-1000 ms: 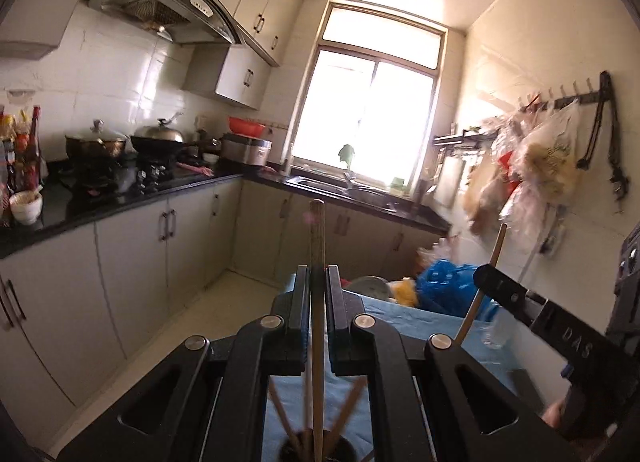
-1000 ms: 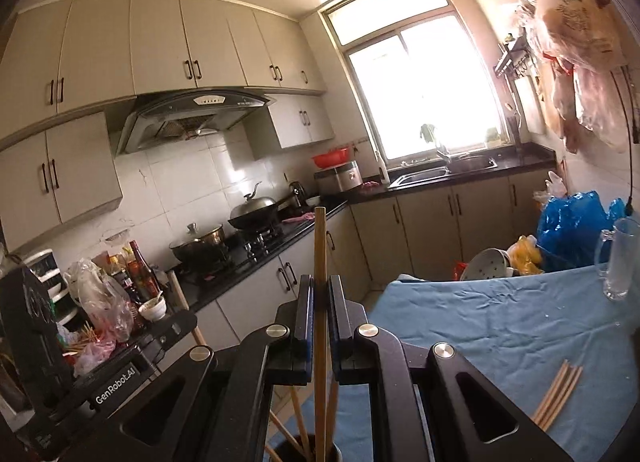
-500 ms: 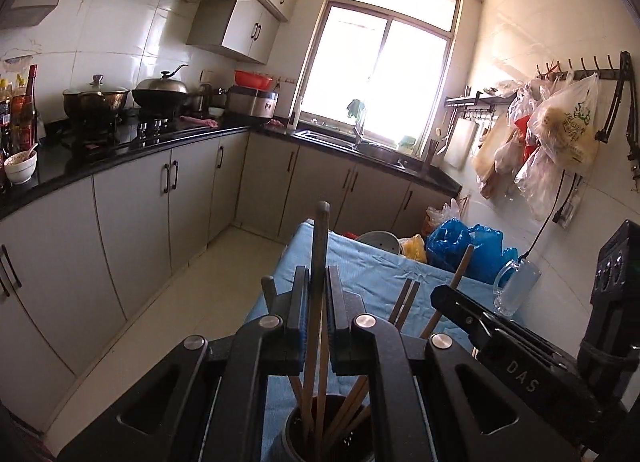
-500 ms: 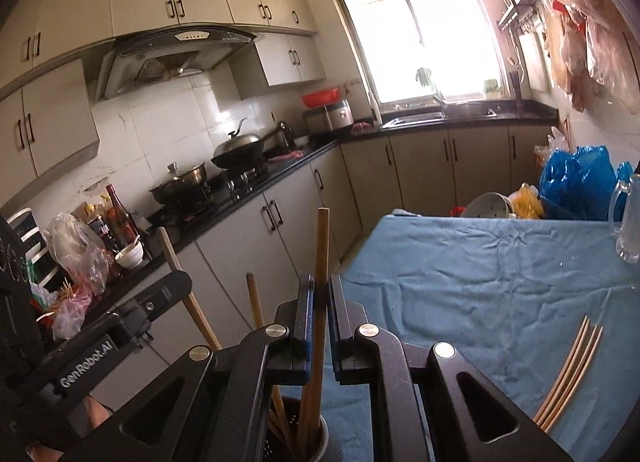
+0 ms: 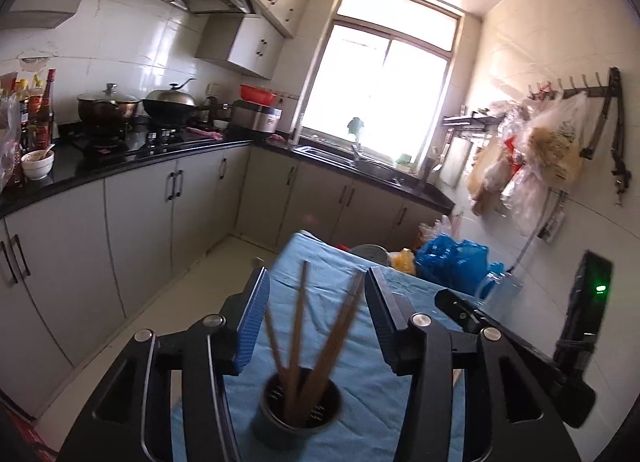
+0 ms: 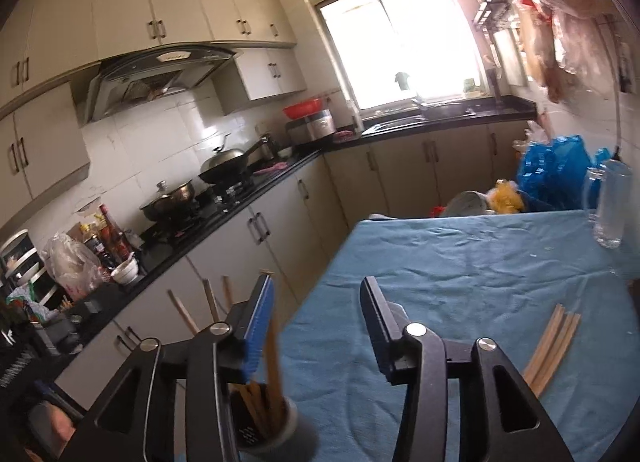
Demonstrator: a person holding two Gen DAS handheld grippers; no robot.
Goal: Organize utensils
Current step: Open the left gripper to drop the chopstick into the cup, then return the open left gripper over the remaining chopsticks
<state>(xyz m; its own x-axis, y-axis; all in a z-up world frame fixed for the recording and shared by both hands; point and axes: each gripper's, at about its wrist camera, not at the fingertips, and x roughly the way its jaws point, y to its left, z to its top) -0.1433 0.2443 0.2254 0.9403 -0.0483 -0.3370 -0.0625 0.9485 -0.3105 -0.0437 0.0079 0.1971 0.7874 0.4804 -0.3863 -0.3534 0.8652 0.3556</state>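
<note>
A dark round holder (image 5: pixel 298 410) stands on the blue tablecloth (image 5: pixel 360 378) with several wooden chopsticks (image 5: pixel 298 346) upright in it. My left gripper (image 5: pixel 316 286) is open and empty, its jaws wide apart above the holder. My right gripper (image 6: pixel 318 290) is also open and empty; the holder (image 6: pixel 266 422) with its chopsticks (image 6: pixel 272 370) sits low beside its left finger. Several loose chopsticks (image 6: pixel 554 342) lie on the cloth (image 6: pixel 460 274) at the right. The right gripper's body shows in the left wrist view (image 5: pixel 516 358).
A glass mug (image 6: pixel 612 205) stands at the table's far right. Blue plastic bags (image 6: pixel 554 171) and a bowl (image 6: pixel 466 201) sit beyond the table's far edge. Kitchen cabinets and a black counter (image 5: pixel 132 149) with pots run along the left. Bags hang on the right wall (image 5: pixel 536 157).
Both grippers have opened and let go of their chopsticks, which now stand in the holder. Both cameras have tilted and pulled back slightly.
</note>
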